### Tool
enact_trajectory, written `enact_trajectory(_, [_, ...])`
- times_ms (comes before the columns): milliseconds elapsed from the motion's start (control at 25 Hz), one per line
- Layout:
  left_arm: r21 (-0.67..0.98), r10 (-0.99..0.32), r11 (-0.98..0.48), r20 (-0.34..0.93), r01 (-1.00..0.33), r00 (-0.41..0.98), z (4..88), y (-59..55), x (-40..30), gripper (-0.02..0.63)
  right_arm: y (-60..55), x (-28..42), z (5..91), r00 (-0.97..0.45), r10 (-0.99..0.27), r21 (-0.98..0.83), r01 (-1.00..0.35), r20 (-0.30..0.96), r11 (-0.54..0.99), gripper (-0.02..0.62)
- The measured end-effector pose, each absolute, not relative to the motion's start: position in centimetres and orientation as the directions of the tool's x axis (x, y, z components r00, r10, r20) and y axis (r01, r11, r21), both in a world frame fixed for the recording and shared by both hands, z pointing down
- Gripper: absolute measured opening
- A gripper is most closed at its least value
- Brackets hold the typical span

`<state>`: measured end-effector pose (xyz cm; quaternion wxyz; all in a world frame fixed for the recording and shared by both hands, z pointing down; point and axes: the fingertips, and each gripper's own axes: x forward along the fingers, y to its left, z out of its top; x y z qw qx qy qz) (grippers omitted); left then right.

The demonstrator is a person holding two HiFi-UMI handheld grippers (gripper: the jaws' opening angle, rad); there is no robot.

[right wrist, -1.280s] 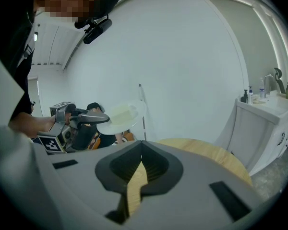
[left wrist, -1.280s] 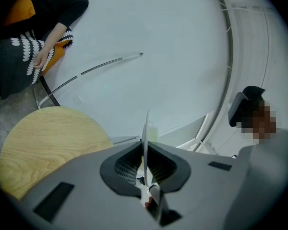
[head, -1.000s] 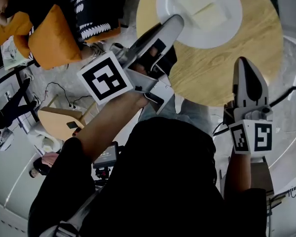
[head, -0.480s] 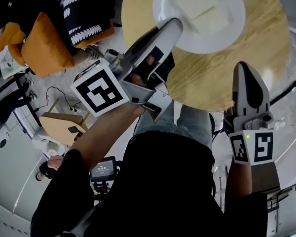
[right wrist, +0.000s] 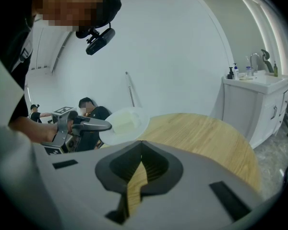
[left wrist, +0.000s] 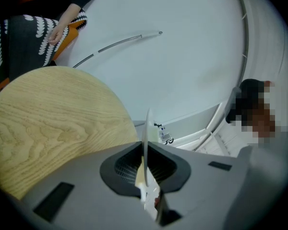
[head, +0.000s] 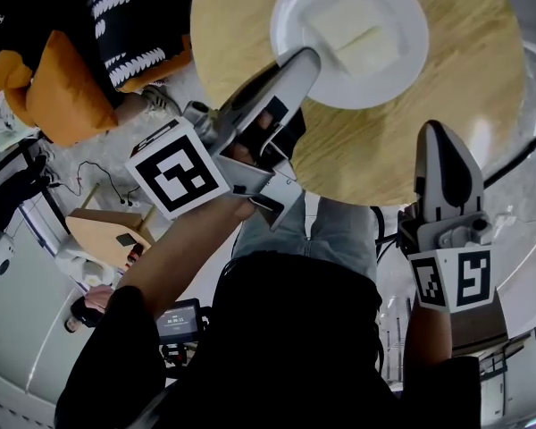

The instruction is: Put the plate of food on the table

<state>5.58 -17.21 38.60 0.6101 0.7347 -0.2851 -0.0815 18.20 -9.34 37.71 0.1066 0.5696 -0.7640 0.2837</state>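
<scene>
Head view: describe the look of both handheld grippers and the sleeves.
Both the left gripper and right gripper are pale grey tapered shells with black inner panels. Each carries a white cube with black square markers. The person wears a black top, forearms bare.

Cushion (head: 58, 92): orange, at the left edge of the head view.
Patterned cloth (head: 134, 16): black with white marks, just beside the cushion.
Cables (head: 103, 161): thin, dark, loose on the pale floor below the cushion.
Wooden piece (head: 103, 229): tan, low, near the cables; its kind cannot be told.
Small screen (head: 179, 322): lit.
Cabinet (right wrist: 252, 111): white, at the right of the right gripper view; bottles (right wrist: 233, 72) and tap (right wrist: 252, 60) on top.
Bystander (right wrist: 100, 113): dark top, low by the far wall.
</scene>
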Motion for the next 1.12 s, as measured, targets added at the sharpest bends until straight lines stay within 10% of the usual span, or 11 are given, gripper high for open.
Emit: enact_trajectory(1120, [0.913, -0.413, 0.085, 0.397, -0.399, 0.820, 46.2, -14.1, 6.9, 0.026, -9.5, 18.1, 38.9, -0.345, -0.789, -0.363, -0.917, 0.508, 0.167, 0.008])
